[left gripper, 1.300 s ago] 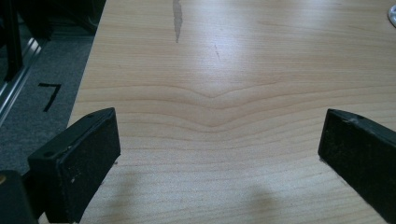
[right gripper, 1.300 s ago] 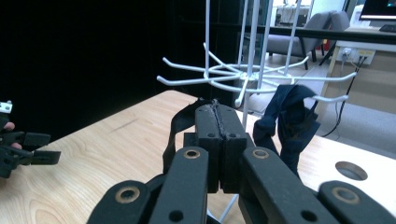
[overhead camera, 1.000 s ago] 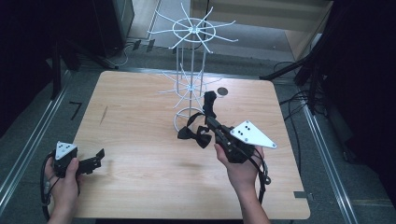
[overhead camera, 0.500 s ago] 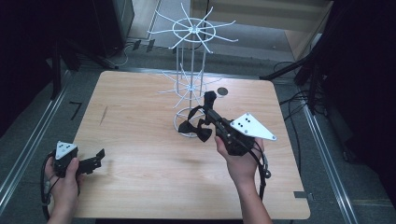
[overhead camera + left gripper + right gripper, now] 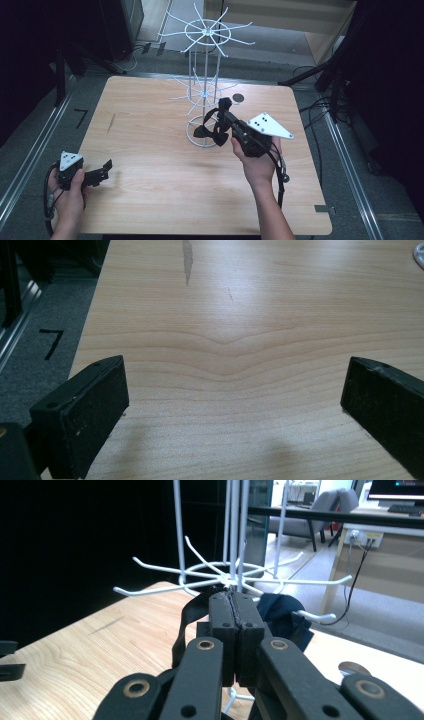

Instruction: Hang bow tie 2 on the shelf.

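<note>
my right gripper (image 5: 223, 109) has its fingers pressed together on a black strap (image 5: 181, 630), held up beside the lower ring of hooks on the white wire rack (image 5: 205, 93), whose round base sits on the wooden counter (image 5: 150, 190). my left gripper (image 5: 100, 172) rests low near the counter's left corner, fingers (image 5: 82, 412) spread wide, gripping nothing.

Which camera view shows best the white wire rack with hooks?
The high view: the white wire rack stands whole, both hook rings and round base. The right gripper view catches its lower hooks and poles close, behind the right gripper shut on a dark strap. The left gripper view has a sliver.
</note>
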Available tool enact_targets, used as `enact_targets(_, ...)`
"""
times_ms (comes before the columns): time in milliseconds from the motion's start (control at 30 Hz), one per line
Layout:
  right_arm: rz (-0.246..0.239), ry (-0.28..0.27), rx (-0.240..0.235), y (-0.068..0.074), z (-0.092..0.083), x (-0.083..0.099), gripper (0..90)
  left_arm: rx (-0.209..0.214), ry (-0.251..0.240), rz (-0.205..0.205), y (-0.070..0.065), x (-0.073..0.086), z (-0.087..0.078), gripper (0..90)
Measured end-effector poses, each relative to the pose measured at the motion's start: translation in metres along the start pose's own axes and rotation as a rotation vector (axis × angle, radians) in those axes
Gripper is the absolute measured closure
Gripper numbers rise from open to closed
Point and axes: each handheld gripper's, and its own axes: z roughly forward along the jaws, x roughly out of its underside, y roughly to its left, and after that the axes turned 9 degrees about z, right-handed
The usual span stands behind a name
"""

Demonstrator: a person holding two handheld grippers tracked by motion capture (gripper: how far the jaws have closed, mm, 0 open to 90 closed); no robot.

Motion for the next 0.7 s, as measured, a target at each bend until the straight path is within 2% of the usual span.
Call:
enact_targets(333,0.030,0.037,0.010,-0.008,0.018,0.009,90.0,0.002,0.002,0.001,0.000,0.000,0.000,0.0)
enact_targets(700,0.050,0.059,0.025,-0.012,0.030,0.017,90.0,0.003,0.003,0.004,0.000,0.000,0.000,0.0)
